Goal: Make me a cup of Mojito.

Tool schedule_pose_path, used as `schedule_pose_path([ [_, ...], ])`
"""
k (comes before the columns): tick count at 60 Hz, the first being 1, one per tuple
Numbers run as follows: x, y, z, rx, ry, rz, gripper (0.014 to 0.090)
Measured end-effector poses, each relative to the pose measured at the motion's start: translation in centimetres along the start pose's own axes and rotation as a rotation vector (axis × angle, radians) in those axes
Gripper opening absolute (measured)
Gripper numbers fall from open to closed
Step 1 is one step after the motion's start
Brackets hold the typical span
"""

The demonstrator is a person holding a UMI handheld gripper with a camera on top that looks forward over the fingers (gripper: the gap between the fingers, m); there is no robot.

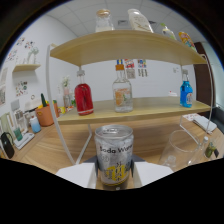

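A soda can (114, 154) stands between the two white fingers (75, 175) of the gripper (114, 179), low on its wall, in front of a two-tier wooden shelf (150, 107). The fingers sit close against both sides of the can, but whether they press on it or merely flank it cannot be told here, nor whether the can rests on the counter (45, 152) or is lifted. Thin metal of this kind dents under a hard squeeze and its smooth printed wall may slip; if full it would be fairly heavy, so a firm, even hold at mid-height looks safest, kept upright. A clear glass (181, 147) waits just to the right of the can, fragile and easily tipped, the likely place to pour. On the shelf behind stand a red bottle (83, 95), a clear bottle (122, 90) and a blue bottle (186, 91). The shelf's front edge and white upright (56, 117) hem in the space beyond; open room lies toward the glass.
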Motion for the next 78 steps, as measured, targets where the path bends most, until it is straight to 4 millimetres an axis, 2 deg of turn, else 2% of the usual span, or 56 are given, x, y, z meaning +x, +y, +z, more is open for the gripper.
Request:
schedule_pose_path([
  [9,-0.2,1.0,0.0,-0.002,0.000,-0.014,0.0514],
  [30,-0.7,1.6,-0.9,0.041,-0.002,-0.065,0.0547],
  [34,-0.9,2.2,-1.0,0.008,-0.008,-0.055,0.0648],
  [37,-0.8,2.3,-1.5,-0.015,0.003,-0.057,0.0803],
  [39,-0.8,2.0,-2.0,-0.024,0.007,-0.063,0.0862],
  [48,-2.3,0.2,-5.6,-0.068,-0.012,-0.056,0.0851],
  [53,-2.8,-1.3,-8.1,-0.076,-0.013,-0.062,0.0846],
  [57,-2.6,-1.6,-10.1,-0.118,0.002,-0.077,0.0853],
  [68,-0.3,0.0,-15.4,-0.260,0.056,-0.063,0.0858],
  [78,3.7,1.5,-17.9,-0.326,0.110,-0.106,0.0861],
])
